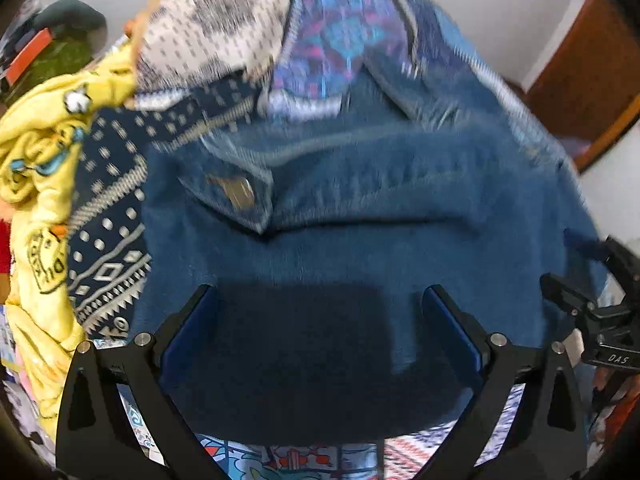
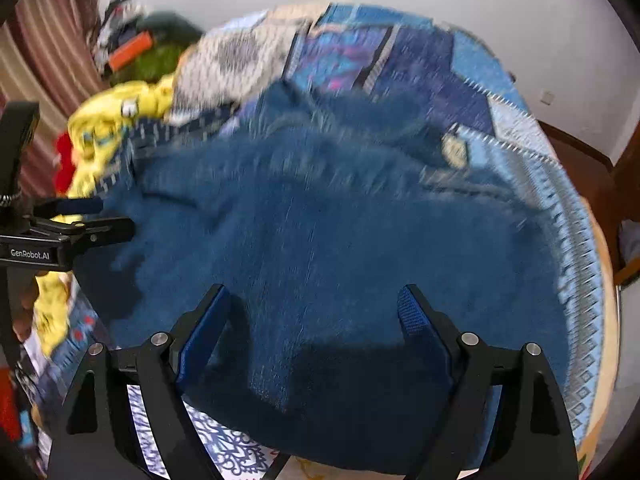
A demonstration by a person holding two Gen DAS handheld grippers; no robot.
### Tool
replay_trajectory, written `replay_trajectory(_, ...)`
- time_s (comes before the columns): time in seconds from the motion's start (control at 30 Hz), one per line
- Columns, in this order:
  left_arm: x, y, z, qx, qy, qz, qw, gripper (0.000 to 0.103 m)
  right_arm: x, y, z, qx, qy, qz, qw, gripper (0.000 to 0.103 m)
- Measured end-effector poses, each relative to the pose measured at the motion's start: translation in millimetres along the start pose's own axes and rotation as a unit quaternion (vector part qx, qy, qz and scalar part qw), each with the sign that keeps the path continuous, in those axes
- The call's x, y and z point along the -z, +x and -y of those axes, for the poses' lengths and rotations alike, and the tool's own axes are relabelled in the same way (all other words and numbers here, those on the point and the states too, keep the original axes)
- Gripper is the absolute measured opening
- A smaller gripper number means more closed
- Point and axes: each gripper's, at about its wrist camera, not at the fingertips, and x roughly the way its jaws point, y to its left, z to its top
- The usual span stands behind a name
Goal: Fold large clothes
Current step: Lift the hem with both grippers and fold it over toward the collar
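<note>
A blue denim garment (image 1: 360, 200) lies spread on the patterned bedspread (image 1: 340, 40), its waistband and brown label (image 1: 236, 192) toward the far side. It fills the right wrist view too (image 2: 320, 220). My left gripper (image 1: 320, 296) is open above the near edge of the denim, nothing between its fingers. My right gripper (image 2: 316, 296) is open above the denim's near part, also empty. The right gripper shows at the right edge of the left wrist view (image 1: 592, 304); the left gripper shows at the left of the right wrist view (image 2: 80, 232). Both views are motion-blurred.
A yellow printed garment (image 1: 44, 184) and a navy patterned cloth (image 1: 108, 208) lie bunched left of the denim. A white dotted cloth (image 1: 212, 36) lies behind them. A green bag (image 2: 156, 52) sits at the far left. Brown wooden furniture (image 1: 580, 80) stands at the right.
</note>
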Motion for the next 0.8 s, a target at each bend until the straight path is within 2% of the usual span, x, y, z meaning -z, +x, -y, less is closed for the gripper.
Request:
replay_trajectory(0.07,-2.7,12.9,-6.5,-0.001,-0.005,-0.007,1.0000,0.102,4.0,9.4,1.5,0.001,-0.003,-0.008,1.000,0.084)
replay_trajectory(0.13,-8.9,19.9,-17.9,0.006,-0.026,-0.003,0.9996,0.102,7.3,11.4,7.2,-0.007,0.009,-0.004,1.000,0.092)
replay_trajectory(0.2,-18.2,29.2,-36.6,0.034,-0.065,-0.003,0.9973,0.102,11.7,11.2,13.6,-0.011,0.024,0.000,1.000,0.094)
replay_trajectory(0.27,-26.6,38.3,-53.3,0.070,-0.110,-0.012,0.9915,0.102,17.1,9.3,16.8,-0.010,0.024,0.005,1.000,0.094)
replay_trajectory(0.33,-32.5,36.9,-58.4,0.076,-0.126,-0.010,0.9891,0.102,21.2,6.8,19.2,-0.001,0.021,0.003,1.000,0.094)
replay_trajectory(0.4,-39.6,27.1,-59.8,0.057,-0.123,0.007,0.9908,0.102,22.9,3.1,22.9,0.005,0.019,0.002,1.000,0.094)
replay_trajectory(0.43,-41.9,22.6,-61.8,0.035,-0.120,0.017,0.9920,0.102,24.8,0.6,25.4,0.003,0.020,0.002,1.000,0.094)
replay_trajectory(0.47,-44.2,16.5,-67.4,-0.002,-0.122,0.030,0.9921,0.102,26.2,-1.7,27.6,-0.001,0.020,0.001,1.000,0.094)
replay_trajectory(0.5,-44.5,12.8,-72.0,-0.018,-0.127,0.036,0.9911,0.102,27.9,-4.9,29.5,-0.007,0.021,0.001,1.000,0.094)
replay_trajectory(0.53,-43.9,10.3,-79.3,-0.020,-0.135,0.041,0.9897,0.102,29.7,-7.8,30.6,-0.007,0.020,0.002,1.000,0.094)
replay_trajectory(0.57,-39.3,6.1,-86.4,-0.002,-0.147,0.040,0.9883,0.102,31.0,-9.7,30.7,-0.001,0.017,0.005,1.000,0.094)
replay_trajectory(0.63,-30.3,-1.3,-90.3,0.008,-0.152,0.042,0.9874,0.102,34.0,-13.8,33.5,0.041,0.013,0.006,0.999,0.094)
replay_trajectory(0.8,8.2,-22.3,-64.1,-0.027,-0.075,0.042,0.9960,0.102,47.0,-25.1,59.9,0.060,0.041,0.006,0.997,0.094)
